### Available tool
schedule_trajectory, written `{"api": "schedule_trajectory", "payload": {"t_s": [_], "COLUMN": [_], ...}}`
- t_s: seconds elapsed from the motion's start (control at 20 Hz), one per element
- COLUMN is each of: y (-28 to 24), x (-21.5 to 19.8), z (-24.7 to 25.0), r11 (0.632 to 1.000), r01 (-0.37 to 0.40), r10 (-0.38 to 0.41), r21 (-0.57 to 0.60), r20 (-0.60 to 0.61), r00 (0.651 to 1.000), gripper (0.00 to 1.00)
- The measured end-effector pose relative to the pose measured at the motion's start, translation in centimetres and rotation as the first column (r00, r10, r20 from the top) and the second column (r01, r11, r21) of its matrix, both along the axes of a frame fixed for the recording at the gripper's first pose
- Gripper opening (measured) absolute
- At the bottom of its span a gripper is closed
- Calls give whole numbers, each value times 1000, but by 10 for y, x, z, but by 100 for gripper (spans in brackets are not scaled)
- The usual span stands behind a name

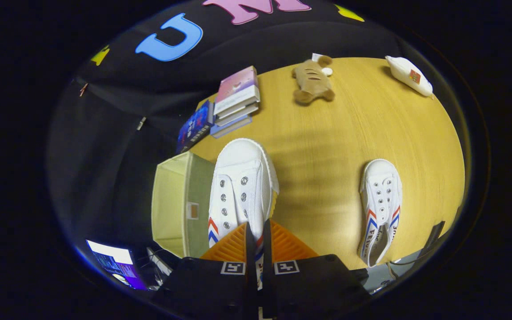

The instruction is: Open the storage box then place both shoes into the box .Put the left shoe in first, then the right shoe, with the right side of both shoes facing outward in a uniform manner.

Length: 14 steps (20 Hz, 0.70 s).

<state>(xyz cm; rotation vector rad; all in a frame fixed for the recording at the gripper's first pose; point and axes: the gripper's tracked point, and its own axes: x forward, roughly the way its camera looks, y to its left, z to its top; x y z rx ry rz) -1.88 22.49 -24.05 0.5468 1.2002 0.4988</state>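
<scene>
My gripper (pixel 256 242) is shut on the heel edge of a white canvas shoe (pixel 240 186) with red and blue stripes, holding it above the wooden table with its toe pointing away from me. Right beside this shoe, on its left, stands the open pale green storage box (pixel 178 204) at the table's left edge. The second white shoe (pixel 381 209) lies flat on the table to the right of the fingers, toe pointing away.
A stack of books (pixel 236 100) and a blue book (pixel 195 126) lie beyond the box. A brown plush toy (pixel 314 81) and a white packet (pixel 409 75) rest at the table's far side. A lit screen (pixel 116 264) glows below the box.
</scene>
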Motion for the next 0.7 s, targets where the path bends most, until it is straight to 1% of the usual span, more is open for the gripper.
{"api": "schedule_trajectory", "payload": {"t_s": [0.15,0.35,0.5,0.7], "y": [35,94,136,187], "x": [4,3,-2,-12], "z": [48,88,96,79], "r11": [999,991,986,991], "r01": [-23,-13,-29,-45], "r10": [22,13,36,57], "r21": [48,137,162,127], "r20": [34,-2,-38,-98], "r00": [999,1000,999,994], "gripper": [9,9,8,9]}}
